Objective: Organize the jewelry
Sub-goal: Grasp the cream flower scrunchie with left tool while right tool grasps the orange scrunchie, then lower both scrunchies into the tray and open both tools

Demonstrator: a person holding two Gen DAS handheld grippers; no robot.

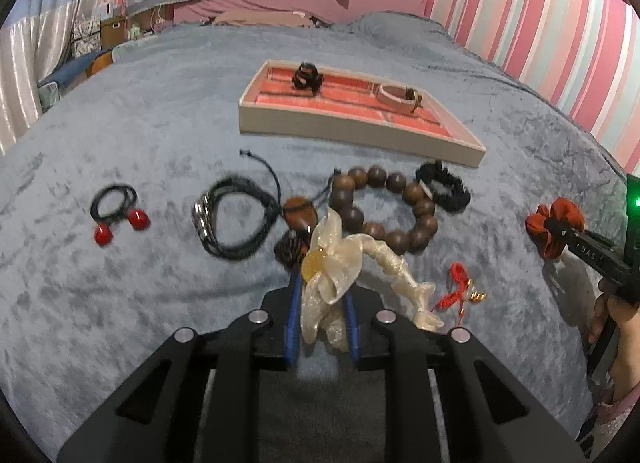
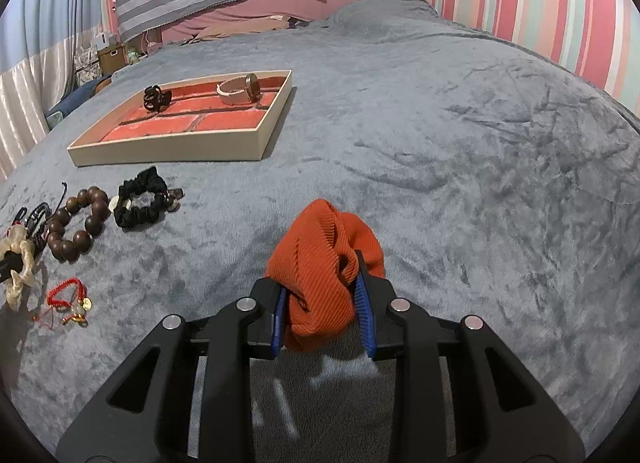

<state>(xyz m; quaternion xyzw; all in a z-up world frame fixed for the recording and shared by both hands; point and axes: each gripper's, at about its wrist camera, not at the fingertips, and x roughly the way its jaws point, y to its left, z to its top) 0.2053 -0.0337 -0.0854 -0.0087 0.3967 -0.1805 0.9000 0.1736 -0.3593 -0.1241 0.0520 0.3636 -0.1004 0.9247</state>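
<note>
Ribbed orange cloth scrunchie (image 2: 324,283); glossy wooden bead bracelet (image 1: 384,207); plush blanket (image 2: 460,167).

The cream scrunchie (image 1: 340,263) covers part of the patterned piece (image 1: 289,249) behind it and hides the left fingers' (image 1: 294,303) tips. In the right wrist view, the frame's left edge cuts the black cord bracelet (image 2: 34,219). The tray's (image 1: 352,131) dividers are blurred.

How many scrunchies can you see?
3. The cream scrunchie is held in the left hand-held gripper. The orange scrunchie is held in the right hand-held gripper. The black scrunchie lies on the blanket beside the wooden bead bracelet.
</note>
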